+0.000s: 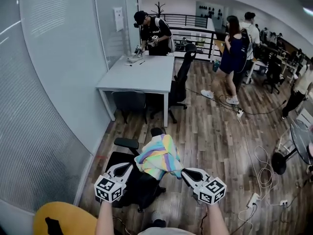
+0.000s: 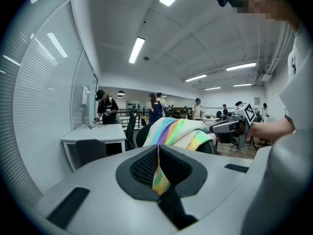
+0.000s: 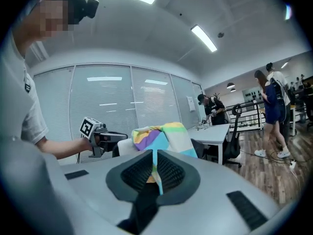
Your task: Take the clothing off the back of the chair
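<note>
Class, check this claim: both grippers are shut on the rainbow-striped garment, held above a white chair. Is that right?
No: the head view shows the chair is black, not white. The left gripper and right gripper are indeed both shut on the rainbow-striped garment above it.

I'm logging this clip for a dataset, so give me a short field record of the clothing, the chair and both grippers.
clothing: rainbow-striped clothing, bunched between the two grippers
chair: black office chair, under the clothing; contact unclear
left gripper: shut on one edge of the clothing
right gripper: shut on the opposite edge
background: white desk further back, by the glass wall
</note>
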`<act>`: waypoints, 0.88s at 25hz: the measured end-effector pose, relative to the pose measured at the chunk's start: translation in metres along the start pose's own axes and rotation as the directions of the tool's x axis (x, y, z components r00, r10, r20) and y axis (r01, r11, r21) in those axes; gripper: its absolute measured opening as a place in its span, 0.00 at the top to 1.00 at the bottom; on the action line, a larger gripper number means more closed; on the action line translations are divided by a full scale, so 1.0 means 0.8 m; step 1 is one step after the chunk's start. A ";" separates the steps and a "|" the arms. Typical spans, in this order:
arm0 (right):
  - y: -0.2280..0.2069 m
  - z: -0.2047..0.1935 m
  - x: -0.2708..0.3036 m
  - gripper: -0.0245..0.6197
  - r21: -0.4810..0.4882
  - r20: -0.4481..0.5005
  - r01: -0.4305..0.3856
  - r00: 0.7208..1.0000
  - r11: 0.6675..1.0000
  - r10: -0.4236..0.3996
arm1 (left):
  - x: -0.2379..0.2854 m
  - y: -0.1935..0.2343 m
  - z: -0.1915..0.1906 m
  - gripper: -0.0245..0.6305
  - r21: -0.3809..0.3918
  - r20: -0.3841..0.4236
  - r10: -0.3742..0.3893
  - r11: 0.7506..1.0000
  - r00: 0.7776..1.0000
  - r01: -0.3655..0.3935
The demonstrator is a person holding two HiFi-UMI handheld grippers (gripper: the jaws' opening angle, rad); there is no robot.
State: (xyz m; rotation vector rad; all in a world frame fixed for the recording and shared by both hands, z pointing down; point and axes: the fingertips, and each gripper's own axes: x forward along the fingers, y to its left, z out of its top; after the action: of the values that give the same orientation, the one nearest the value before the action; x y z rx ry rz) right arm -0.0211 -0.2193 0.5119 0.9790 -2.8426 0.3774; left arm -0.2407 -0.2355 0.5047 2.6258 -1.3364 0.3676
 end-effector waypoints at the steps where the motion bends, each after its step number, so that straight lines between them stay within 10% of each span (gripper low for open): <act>1: -0.003 0.001 0.005 0.91 -0.005 -0.006 0.002 1.000 1.000 -0.002 | 0.008 0.007 0.000 0.92 -0.004 0.000 -0.024 1.000 1.000 0.024; 9: -0.012 -0.006 0.043 0.77 -0.049 -0.060 -0.037 0.998 0.998 0.034 | 0.061 0.029 0.000 0.81 0.003 0.014 -0.268 0.963 0.963 0.268; 16: 0.016 -0.021 0.040 0.38 -0.092 -0.133 -0.137 0.983 0.986 0.124 | 0.060 -0.028 -0.007 0.46 0.139 -0.028 -0.622 0.773 0.783 0.619; 22: 0.003 -0.047 0.089 0.30 -0.196 -0.236 -0.120 0.969 0.973 0.072 | 0.101 -0.021 -0.031 0.37 0.138 -0.053 -0.695 0.706 0.717 0.695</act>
State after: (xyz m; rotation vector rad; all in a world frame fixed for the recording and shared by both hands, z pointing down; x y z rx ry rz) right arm -0.0772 -0.2494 0.5611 0.7098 -2.6600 0.1795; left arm -0.1844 -0.2814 0.5518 2.9936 -0.2225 0.3426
